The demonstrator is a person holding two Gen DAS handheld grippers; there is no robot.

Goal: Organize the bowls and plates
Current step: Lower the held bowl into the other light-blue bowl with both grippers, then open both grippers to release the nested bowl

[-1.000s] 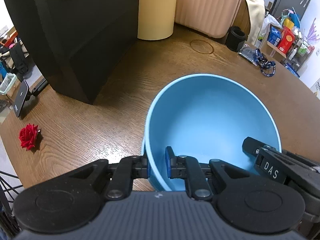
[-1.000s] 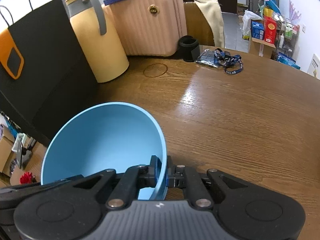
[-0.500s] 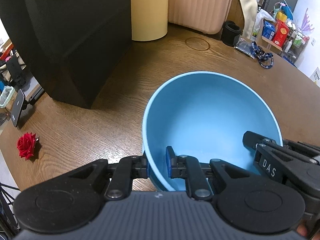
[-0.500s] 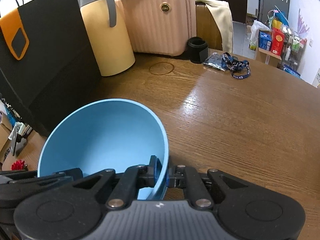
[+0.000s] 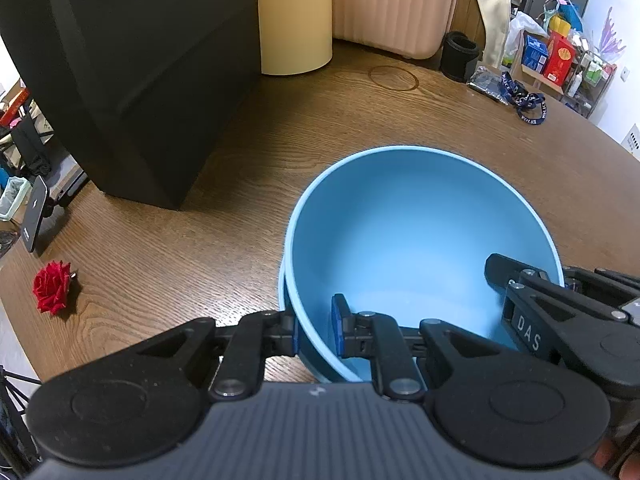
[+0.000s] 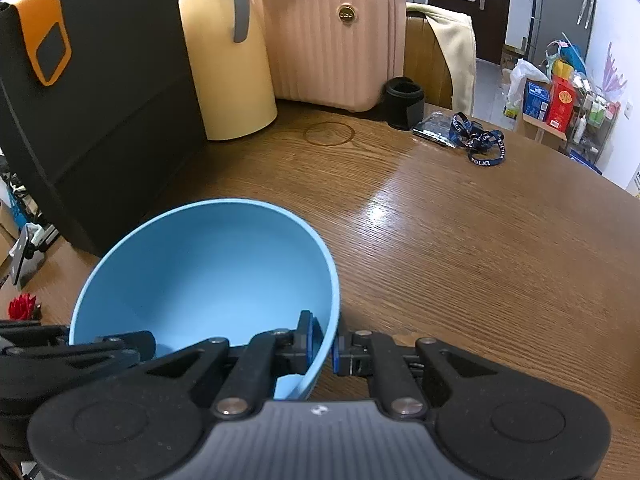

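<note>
Blue bowl (image 5: pixel 420 236) gripped on two sides at once, over the wooden worktop (image 5: pixel 240 152). Left claw (image 5: pixel 316 330) clamped on the bowl's near-left rim, one blue pad (image 5: pixel 339 330) inside the wall and the other outside. Right claw (image 6: pixel 324 344) clamped on the near-right rim in the same fashion — inner pad (image 6: pixel 306 338) against the blue interior, outer pad hard against the outside wall. Seen from the left wrist view, right claw (image 5: pixel 560 304) reaching in over the rim at lower right, lettered "DAS". Seen from the right wrist view, left claw (image 6: pixel 68 354) entering at lower left, dark and partly cut off by the frame.

Bowl empty, tilted in the right wrist view with its opening turned toward the left. A second pale-blue rim edge visible just under the bowl's left side in the left wrist view — cannot tell whether another bowl sits nested beneath.

Beyond the bowl: black paper bag (image 6: pixel 100 100) with an orange mark at left, yellow jug (image 6: pixel 228 68) with a grey handle beside it, pink suitcase (image 6: pixel 332 44) next along. Black cup (image 6: pixel 404 102) and blue lanyard (image 6: pixel 480 144) near the far edge. Red rose (image 5: pixel 52 288) lying on the worktop well left of the bowl.
</note>
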